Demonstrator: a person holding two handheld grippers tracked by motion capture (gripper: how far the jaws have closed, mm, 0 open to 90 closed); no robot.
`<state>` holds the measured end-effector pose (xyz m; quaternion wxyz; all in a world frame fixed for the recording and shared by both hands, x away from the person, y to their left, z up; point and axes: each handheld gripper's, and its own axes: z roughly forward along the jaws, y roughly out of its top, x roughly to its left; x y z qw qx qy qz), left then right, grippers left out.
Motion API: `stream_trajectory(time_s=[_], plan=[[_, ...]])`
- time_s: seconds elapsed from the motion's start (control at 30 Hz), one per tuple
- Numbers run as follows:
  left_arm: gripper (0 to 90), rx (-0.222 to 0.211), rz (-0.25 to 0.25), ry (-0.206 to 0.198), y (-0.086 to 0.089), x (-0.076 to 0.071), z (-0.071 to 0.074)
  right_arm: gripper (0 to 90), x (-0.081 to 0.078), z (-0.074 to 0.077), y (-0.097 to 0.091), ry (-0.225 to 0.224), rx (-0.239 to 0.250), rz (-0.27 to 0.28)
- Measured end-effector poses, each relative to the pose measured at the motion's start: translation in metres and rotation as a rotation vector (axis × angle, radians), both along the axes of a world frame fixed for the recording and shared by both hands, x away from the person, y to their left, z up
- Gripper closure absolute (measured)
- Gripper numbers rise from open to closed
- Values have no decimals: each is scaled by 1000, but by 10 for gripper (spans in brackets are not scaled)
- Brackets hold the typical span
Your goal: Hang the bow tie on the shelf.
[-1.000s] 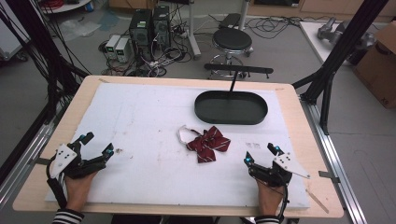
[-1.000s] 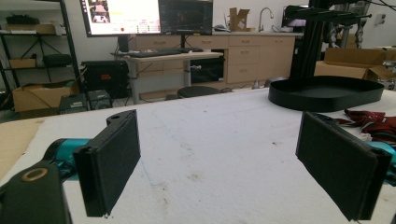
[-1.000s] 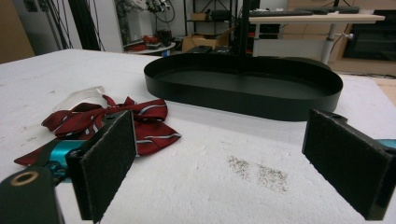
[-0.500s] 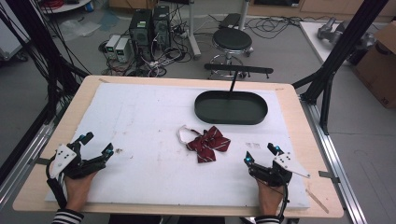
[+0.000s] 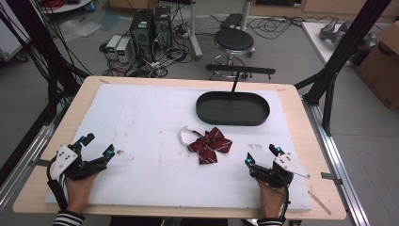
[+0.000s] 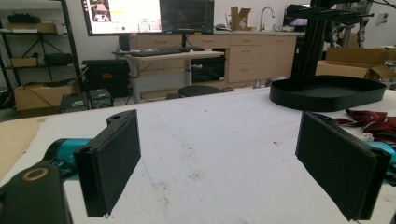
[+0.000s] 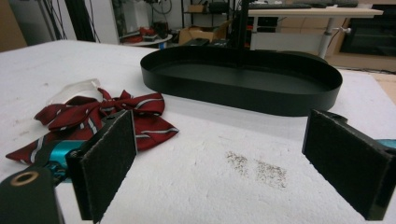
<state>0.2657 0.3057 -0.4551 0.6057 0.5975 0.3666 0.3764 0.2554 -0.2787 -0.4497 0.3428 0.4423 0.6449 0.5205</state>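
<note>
Both grippers, left gripper (image 5: pixel 98 147) and right gripper (image 5: pixel 262 155), rest released on the counter (image 5: pixel 141 122), so reach your right jaws left to the bow tie (image 5: pixel 209 145) lying near the black tray (image 5: pixel 233 108), pinching its centre knot.

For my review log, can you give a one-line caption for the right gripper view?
Open right gripper resting low on the white mat, a red striped bow tie ahead-left and empty black oval tray beyond.
</note>
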Motion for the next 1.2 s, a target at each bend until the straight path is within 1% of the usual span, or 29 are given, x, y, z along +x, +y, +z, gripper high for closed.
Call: stream_trajectory(time_s=[0.1,0.27,0.33,0.43,0.5,0.53,0.6,0.63,0.73,0.77,0.8,0.83,0.87,0.9,0.93,0.97,1.0,1.17,1.2], plan=[[144,-2,1,2,0,0,0,90,0,0,1,-1,-2,-3],[143,-1,-1,3,0,0,0,90,0,0,-2,4,23,-3],[143,-6,1,3,0,0,0,90,0,1,-2,6,20,2],[143,-1,0,2,0,0,0,90,0,1,-1,3,3,10],[143,-3,0,4,0,0,0,90,0,1,0,8,1,13],[143,-5,1,4,0,0,0,90,1,2,1,21,-6,19],[143,-2,0,5,0,0,0,90,2,2,2,24,0,27],[143,-2,1,6,0,0,0,90,3,6,3,35,-1,39],[143,-5,1,6,0,0,0,90,5,15,6,42,-2,53],[143,-6,1,5,0,0,0,90,7,21,8,43,-5,63],[143,-6,1,5,0,0,0,90,7,21,8,43,-5,63],[143,-6,1,3,0,0,0,90,10,30,12,38,-24,82],[143,-6,1,3,0,0,0,90,12,34,14,43,-32,91],[143,-7,1,3,0,0,0,90,12,34,14,43,-32,91],[143,-5,0,5,0,0,0,90,16,45,19,44,-53,114],[143,-6,2,2,0,0,0,90,16,45,19,44,-53,114],[143,-6,2,2,0,0,0,90,22,55,26,38,-65,145],[143,-7,2,2,0,0,0,90,36,72,43,49,-106,217],[143,-7,2,2,0,0,0,90,39,75,47,58,-111,231]])
